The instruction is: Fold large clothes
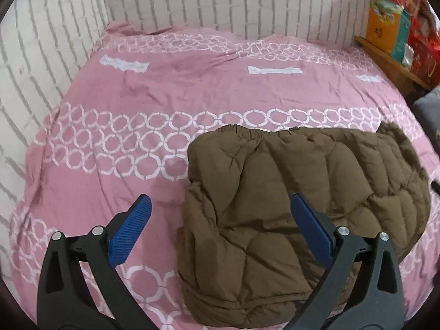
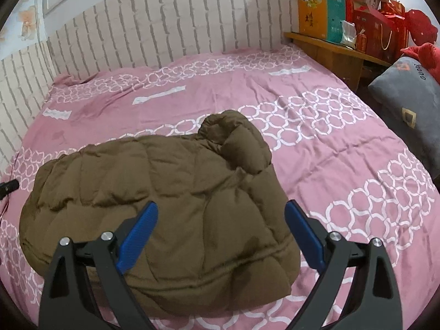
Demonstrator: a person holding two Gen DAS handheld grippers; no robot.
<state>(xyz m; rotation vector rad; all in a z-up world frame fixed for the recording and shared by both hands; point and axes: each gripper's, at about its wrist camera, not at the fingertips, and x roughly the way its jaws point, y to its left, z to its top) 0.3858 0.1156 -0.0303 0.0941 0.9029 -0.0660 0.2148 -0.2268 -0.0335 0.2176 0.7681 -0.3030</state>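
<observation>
A bed (image 1: 115,88) spread with a pink ring-patterned cover fills both views, set against a brick-pattern wall (image 1: 192,2). On its near part a brown quilted jacket (image 1: 288,206) is seen folded into a thick, puffy bundle, its elastic hem along the far edge and a bulging lump, likely the collar or hood, raised at the far right corner (image 2: 233,137). A grey cushion (image 2: 407,104) lies at the bed's right side. On a wooden shelf (image 2: 330,46) beyond it, orange, teal and red gift boxes (image 2: 321,13) are stacked; they appear shut and their contents cannot be seen. The left gripper (image 1: 220,222) is held above the bundle's left edge, spread wide, nothing between its blue pads (image 1: 132,228). The right gripper (image 2: 220,225) is held over the bundle's near right part, likewise spread wide and empty. The fold is judged nearly done, but the padding is springy: left unpressed, the bundle could be pushed open by trapped air, and the lump could tip the top layer off
</observation>
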